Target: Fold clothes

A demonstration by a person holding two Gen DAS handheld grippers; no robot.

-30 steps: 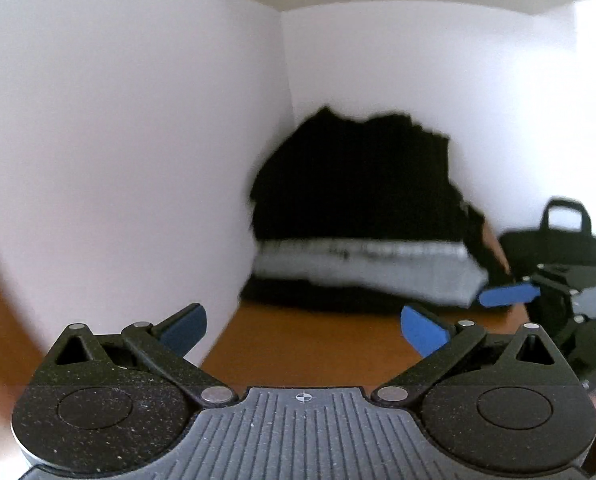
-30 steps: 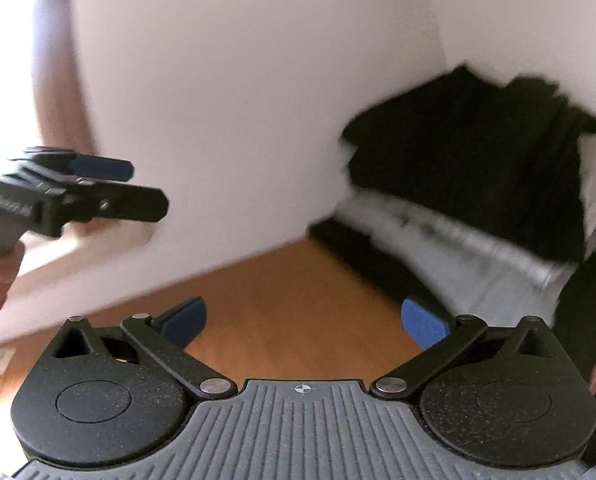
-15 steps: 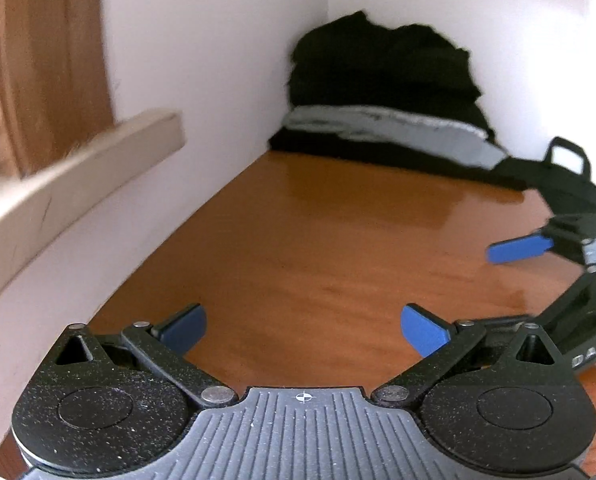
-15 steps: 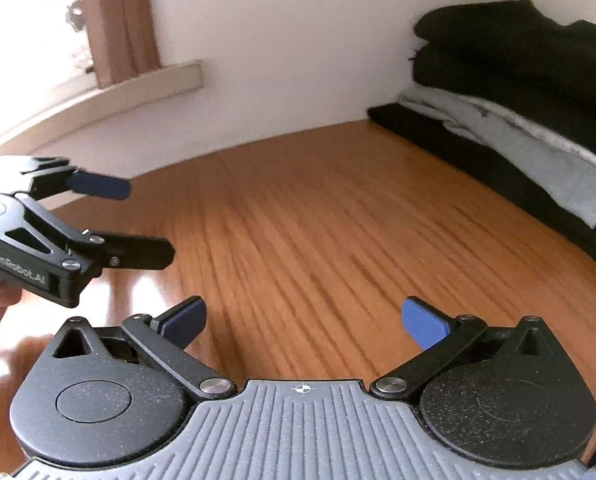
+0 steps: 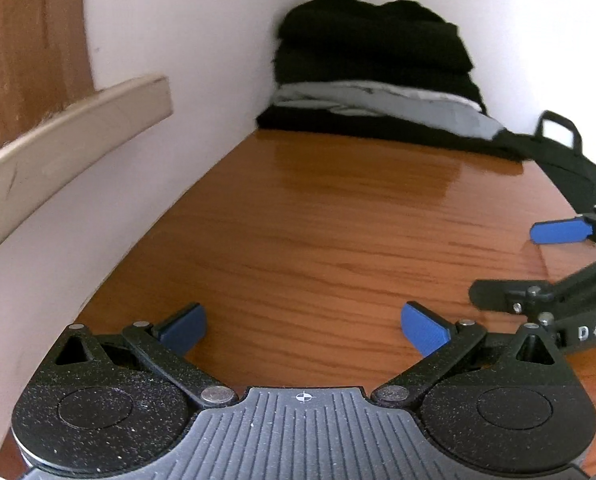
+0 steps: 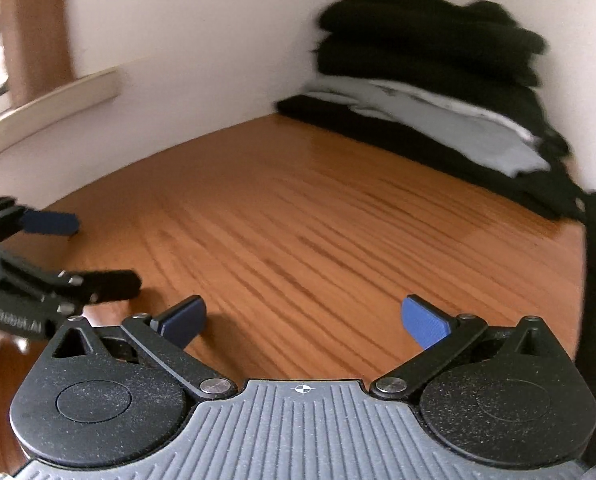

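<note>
A stack of folded clothes [image 5: 372, 80], black with one grey layer [image 5: 382, 102], sits in the far corner of the wooden table [image 5: 338, 232]. The right wrist view shows the same stack [image 6: 430, 80] at the far right. My left gripper [image 5: 304, 326] hovers low over bare wood near the wall, open with nothing between its blue pads. My right gripper [image 6: 304, 322] is likewise open and empty over bare wood. Each gripper appears in the other's view: the right gripper [image 5: 538, 268] at the right edge, the left gripper [image 6: 77, 252] at the left edge.
White walls meet behind the stack, and one wall [image 5: 145, 184] runs close along the table's left side. A beige ledge [image 5: 69, 128] juts out beside brown wood at the upper left. A black bag with a handle [image 5: 566, 160] lies right of the stack.
Both grippers have tilted down from facing the walls and the stack to looking along the tabletop. They stayed open and now sit lower, nearer the wood, side by side.
</note>
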